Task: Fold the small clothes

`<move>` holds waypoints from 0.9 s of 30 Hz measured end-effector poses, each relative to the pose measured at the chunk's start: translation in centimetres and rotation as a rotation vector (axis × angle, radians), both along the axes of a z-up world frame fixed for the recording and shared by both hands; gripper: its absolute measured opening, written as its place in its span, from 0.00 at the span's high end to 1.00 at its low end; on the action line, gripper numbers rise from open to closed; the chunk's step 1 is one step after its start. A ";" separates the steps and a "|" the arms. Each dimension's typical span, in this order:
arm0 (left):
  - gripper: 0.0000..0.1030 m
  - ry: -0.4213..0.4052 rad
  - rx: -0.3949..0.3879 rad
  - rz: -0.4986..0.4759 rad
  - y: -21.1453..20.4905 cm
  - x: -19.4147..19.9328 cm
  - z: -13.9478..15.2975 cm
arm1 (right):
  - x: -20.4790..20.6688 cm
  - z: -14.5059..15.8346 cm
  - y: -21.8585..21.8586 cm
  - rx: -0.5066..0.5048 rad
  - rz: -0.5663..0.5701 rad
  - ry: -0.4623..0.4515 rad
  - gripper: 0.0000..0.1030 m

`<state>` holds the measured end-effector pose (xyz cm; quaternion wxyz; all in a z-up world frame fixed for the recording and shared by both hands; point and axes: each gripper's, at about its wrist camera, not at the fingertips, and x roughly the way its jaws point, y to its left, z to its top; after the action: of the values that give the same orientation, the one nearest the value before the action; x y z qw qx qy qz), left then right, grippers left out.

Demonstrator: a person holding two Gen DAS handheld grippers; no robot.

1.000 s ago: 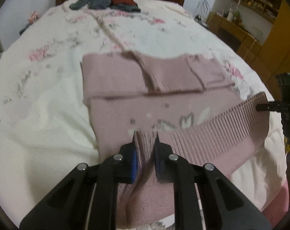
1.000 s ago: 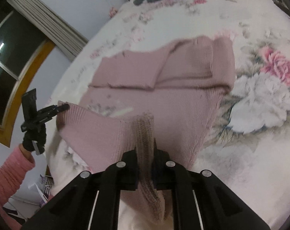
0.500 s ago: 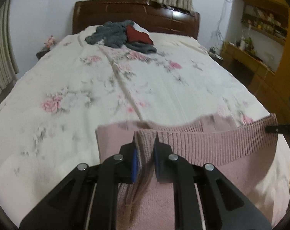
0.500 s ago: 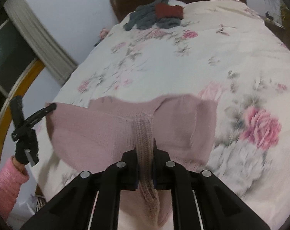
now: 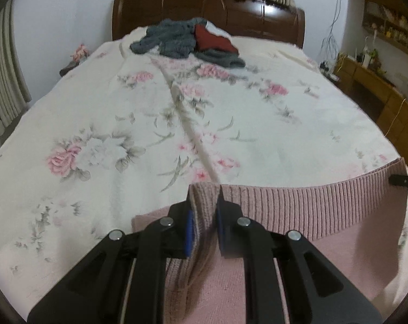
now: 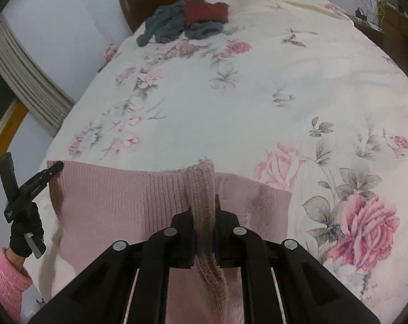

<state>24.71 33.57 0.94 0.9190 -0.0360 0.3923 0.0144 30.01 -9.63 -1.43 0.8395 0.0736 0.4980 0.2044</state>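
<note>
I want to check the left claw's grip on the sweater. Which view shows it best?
The left wrist view: the left claw pinches the sweater hem up close. The right wrist view shows it small at the frame's left edge.

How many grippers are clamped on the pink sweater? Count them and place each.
2. The left hand-held gripper pinches the ribbed hem of the pink sweater at its left end; the right hand-held gripper pinches the same hem toward its right end.
</note>
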 end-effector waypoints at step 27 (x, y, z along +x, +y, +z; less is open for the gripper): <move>0.56 0.105 -0.119 0.156 5.3 -1.8 -4.6 | -1.0 -5.6 -3.7 0.019 -0.088 0.113 0.67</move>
<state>22.86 38.87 -3.67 0.8894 -0.1200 0.4362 0.0647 29.02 -13.37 -7.03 0.8175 0.1147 0.5390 0.1675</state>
